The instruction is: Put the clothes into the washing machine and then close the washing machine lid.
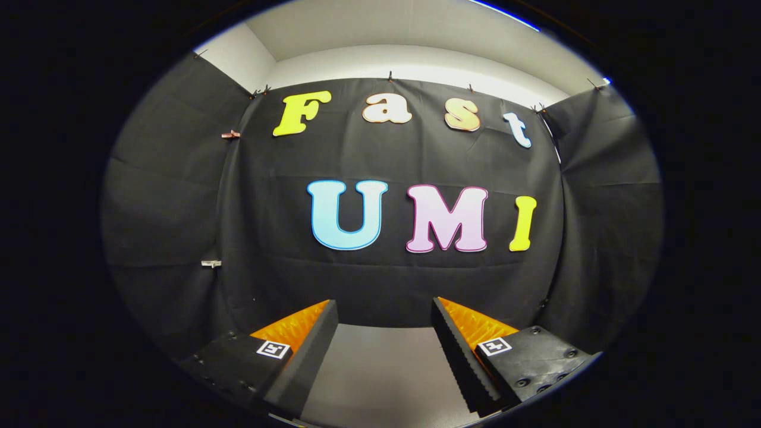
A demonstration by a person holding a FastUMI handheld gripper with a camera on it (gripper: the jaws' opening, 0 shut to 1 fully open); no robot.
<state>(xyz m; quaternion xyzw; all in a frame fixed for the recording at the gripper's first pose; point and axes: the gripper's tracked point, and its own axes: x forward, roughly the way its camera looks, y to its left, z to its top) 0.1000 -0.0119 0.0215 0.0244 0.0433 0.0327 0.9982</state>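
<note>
Nearest the lens, the gripper (385, 309) points level at the booth wall with its two fingers spread wide and nothing between them; the left finger (309, 351) carries a small square black-and-white marker tag (273, 349) on its top, then comes the open gap showing a strip of pale grey flat surface (380, 368) just ahead and below, then the right finger (461, 351) with a ridged inner face and its own square marker tag (494, 346). Beyond the fingers hangs the black cloth backdrop (392, 154), creased and clipped along its top edge, with two small clips (230, 135) on the seam at the left side and a white wall and ceiling (416, 41) above. As to the task's things, I cannot tell where the clothes or the washing machine sit from this aim; my guess is they lie lower down or off to one side, so the gripper would have to tip downward to find them. By judgement, clothes will be light, soft and floppy, sagging and trailing when lifted, so the sensible hold is a pinch on a bunched fold near the middle of the heap rather than a loose edge, closing firmly since fabric compresses. A machine lid would be rigid and hinged, best pushed at its free front edge
</note>
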